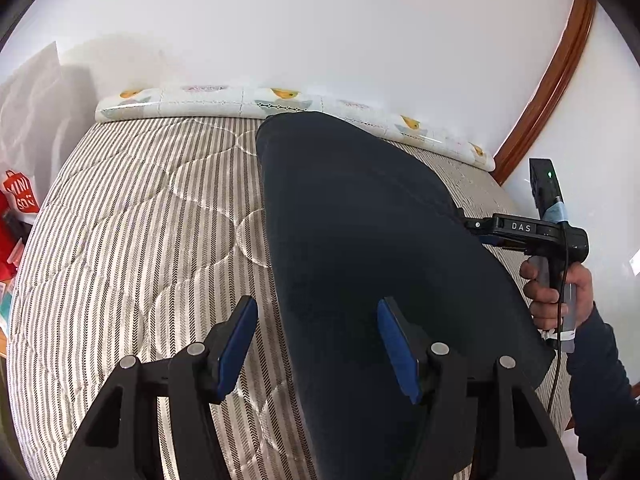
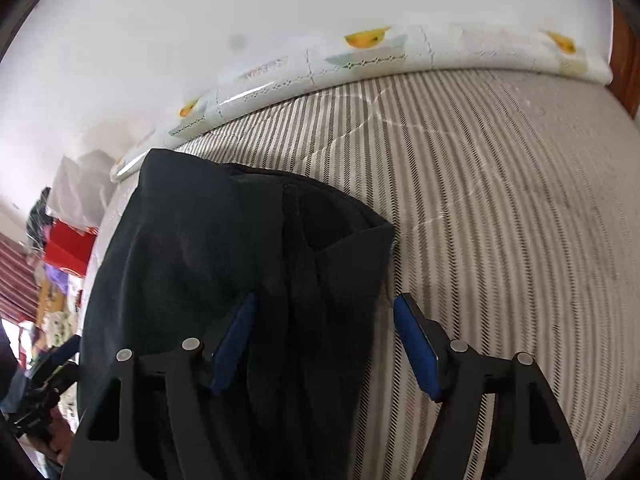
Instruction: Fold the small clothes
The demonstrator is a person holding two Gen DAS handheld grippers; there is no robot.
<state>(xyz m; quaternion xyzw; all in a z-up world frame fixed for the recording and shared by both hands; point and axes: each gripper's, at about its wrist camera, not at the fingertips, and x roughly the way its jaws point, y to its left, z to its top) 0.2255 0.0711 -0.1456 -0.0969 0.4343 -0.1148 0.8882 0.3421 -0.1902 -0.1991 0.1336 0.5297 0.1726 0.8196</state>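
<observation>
While spread flat, bed [image 1: 132, 216]: striped quilt carries everything.
Dark garment [image 1: 360, 240]: lies along the bed, folded lengthwise.
Left claw [image 1: 318, 348]: gaping, its pads straddle the garment's near edge without pressing.
Right claw [image 2: 322, 344]: parted, cloth between pads, unpinched.

dark garment [image 2: 224, 240] on striped mattress [image 2: 500, 208], R gripper [image 2: 324, 344] fingers apart
</observation>
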